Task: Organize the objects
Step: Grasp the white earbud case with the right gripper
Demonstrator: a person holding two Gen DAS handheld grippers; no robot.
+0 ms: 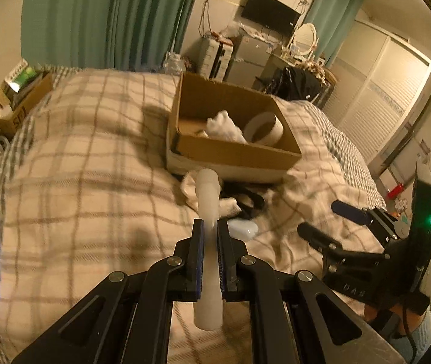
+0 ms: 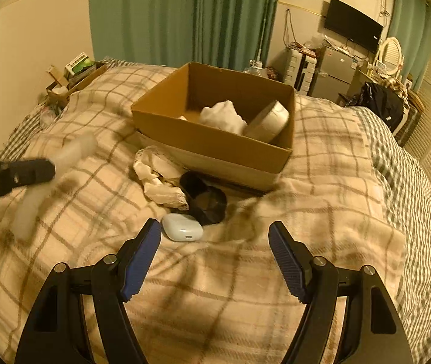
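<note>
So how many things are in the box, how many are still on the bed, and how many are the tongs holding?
In the cardboard box: 2, a white cloth and a tape roll.
On the bed in front of the box: 3, a white cloth, a black case and a white earbud case.
In the left tongs: 1, a white tube.
In the right tongs: 0.
Total: 6.
</note>
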